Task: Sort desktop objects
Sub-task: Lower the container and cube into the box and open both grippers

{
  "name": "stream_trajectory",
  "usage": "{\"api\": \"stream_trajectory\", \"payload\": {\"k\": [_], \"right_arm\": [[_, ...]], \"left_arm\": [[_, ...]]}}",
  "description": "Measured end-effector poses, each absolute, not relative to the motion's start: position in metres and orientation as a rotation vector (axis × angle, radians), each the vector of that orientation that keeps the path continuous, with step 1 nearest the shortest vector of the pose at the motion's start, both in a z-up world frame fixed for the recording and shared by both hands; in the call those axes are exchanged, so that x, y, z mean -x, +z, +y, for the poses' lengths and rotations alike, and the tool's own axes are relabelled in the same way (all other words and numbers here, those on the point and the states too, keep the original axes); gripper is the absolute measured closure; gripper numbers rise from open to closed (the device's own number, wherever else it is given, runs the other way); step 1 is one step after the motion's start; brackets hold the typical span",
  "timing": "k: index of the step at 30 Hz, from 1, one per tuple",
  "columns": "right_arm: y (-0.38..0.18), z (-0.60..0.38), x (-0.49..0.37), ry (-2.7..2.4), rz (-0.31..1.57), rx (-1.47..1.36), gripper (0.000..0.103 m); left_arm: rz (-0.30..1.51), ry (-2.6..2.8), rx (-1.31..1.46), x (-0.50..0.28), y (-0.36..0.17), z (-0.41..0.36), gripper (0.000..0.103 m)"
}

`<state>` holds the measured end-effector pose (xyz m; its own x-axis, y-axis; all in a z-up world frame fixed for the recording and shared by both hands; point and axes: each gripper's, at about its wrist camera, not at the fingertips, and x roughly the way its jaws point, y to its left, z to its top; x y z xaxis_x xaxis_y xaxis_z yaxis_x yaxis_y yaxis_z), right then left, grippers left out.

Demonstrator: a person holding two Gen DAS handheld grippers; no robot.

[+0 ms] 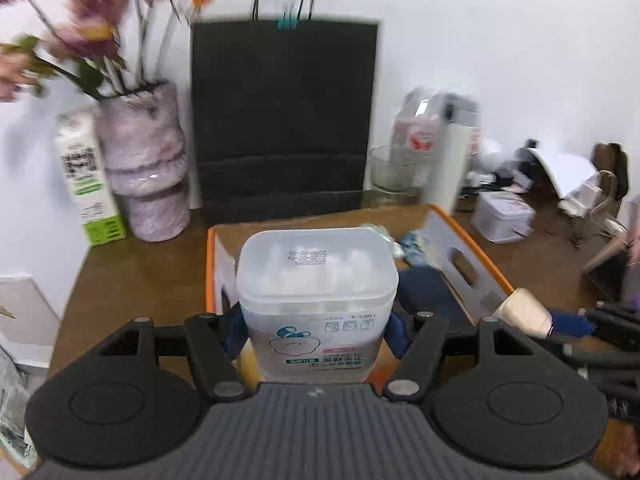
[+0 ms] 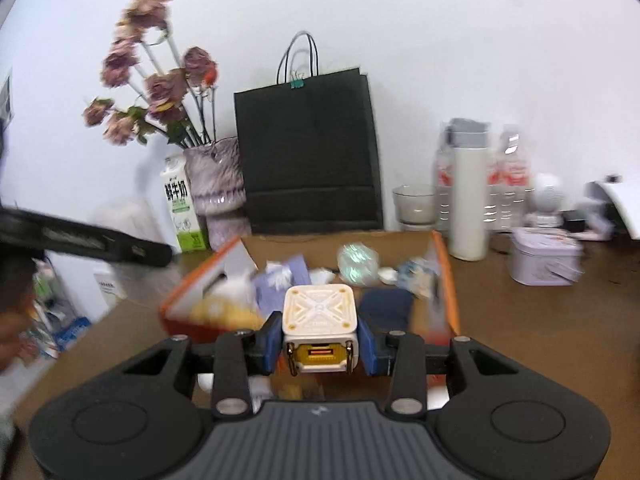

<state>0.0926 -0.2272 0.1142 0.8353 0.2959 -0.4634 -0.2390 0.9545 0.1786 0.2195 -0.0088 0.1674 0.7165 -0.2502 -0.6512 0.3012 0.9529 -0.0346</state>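
Observation:
My left gripper (image 1: 318, 330) is shut on a clear plastic cotton swab box (image 1: 318, 280) with a white lid, held above the near end of the orange-rimmed cardboard box (image 1: 468, 240). My right gripper (image 2: 319, 346) is shut on a small white and yellow cube charger (image 2: 318, 322), held above the near edge of the same orange-rimmed box (image 2: 448, 276). That box holds a dark blue item (image 2: 386, 306), purple packets (image 2: 280, 284), a shiny crumpled ball (image 2: 357, 263) and a yellow item (image 2: 224, 312). The right gripper's cream fingertip (image 1: 524, 316) shows at the right of the left wrist view.
On the brown desk behind the box stand a black paper bag (image 2: 308, 152), a purple vase with dried flowers (image 2: 216, 184), a milk carton (image 2: 182, 208), a glass bowl (image 2: 414, 200), a white tumbler (image 2: 468, 200), water bottles (image 2: 512, 176) and a tin (image 2: 546, 256).

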Motion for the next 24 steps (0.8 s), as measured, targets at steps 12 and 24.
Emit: {"api": "stream_trajectory", "payload": {"k": [12,24], "right_arm": [[0.044,-0.176,-0.331,0.185,0.931,0.013,0.062],[0.099,-0.204,-0.249,0.215,0.742,-0.043,0.025]], "left_arm": [[0.928,-0.164,-0.157,-0.365,0.064,-0.03,0.034],[0.846,-0.185,-0.087,-0.264,0.137,-0.014,0.015]]}}
